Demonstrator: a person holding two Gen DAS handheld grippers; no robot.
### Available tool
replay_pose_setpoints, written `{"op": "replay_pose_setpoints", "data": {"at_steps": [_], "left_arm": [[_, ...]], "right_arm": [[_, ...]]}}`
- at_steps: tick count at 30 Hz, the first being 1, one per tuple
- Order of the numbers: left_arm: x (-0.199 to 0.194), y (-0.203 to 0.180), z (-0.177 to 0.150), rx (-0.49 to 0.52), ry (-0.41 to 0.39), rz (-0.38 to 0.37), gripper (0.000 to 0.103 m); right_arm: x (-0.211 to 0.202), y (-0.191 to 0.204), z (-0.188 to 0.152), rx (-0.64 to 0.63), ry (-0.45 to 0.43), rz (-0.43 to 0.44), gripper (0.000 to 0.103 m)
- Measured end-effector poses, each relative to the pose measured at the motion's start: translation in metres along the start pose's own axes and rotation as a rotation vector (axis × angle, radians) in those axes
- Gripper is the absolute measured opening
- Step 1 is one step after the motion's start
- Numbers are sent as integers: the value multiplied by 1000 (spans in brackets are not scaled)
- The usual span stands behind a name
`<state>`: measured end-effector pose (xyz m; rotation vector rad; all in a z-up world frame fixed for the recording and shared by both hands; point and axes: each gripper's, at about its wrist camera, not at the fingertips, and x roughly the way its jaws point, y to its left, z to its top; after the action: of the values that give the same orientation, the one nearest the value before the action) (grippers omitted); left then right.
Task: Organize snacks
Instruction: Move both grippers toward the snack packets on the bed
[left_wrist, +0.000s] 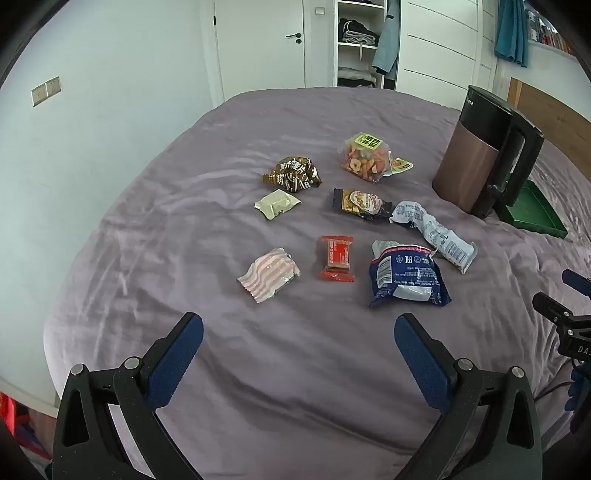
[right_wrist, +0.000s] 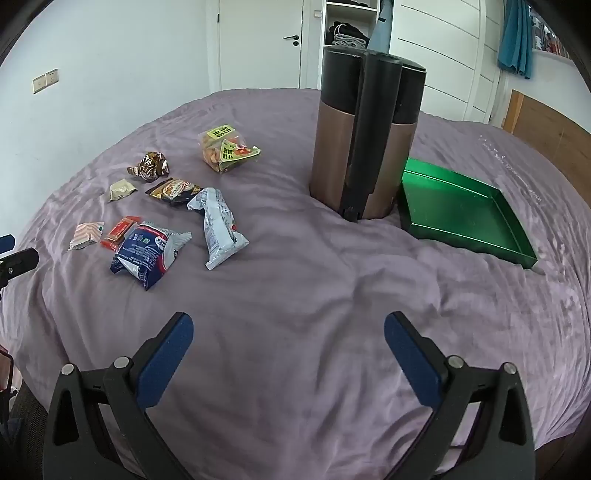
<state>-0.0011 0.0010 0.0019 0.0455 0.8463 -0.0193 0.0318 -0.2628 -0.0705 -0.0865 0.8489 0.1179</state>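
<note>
Wrinkled matt cloth bedsheet (right_wrist: 295, 280); glossy green tray (right_wrist: 513, 236); shiny crinkled snack wrappers (left_wrist: 406, 277).

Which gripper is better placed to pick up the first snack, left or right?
Left. The open left gripper faces the pink striped wrapper and red bar packet directly; the open right gripper faces bare purple bedsheet.

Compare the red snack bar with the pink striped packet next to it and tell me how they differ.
The red snack bar is a narrow rectangle in solid red wrapping with print; the pink striped packet is wider, squarish, and pale with pink stripes. The bar lies nearly straight up the left wrist view, while the packet sits skewed at an angle. The bar looks flat and firm; the packet looks puffier. Both lie sealed and untouched on the purple bedsheet, side by side but apart.
</note>
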Motion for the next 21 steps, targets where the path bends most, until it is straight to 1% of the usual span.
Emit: {"op": "replay_pose_setpoints", "data": {"at_steps": [8,9,11,21], "left_arm": [[-6,6,-2,2,-9,-3,102],[-1,4,4,-4,-9,-7,102],[0,3,4,-9,-11,-11,102],[6,4,5,-8,14,-6,102]], "right_arm": [[-5,0,1,2,-9,-10,103],[-4,0,1,2,-8,-10,103],[-3,0,1,1,-5,-11,103],[0,-1,0,4,2,-10,103]]}}
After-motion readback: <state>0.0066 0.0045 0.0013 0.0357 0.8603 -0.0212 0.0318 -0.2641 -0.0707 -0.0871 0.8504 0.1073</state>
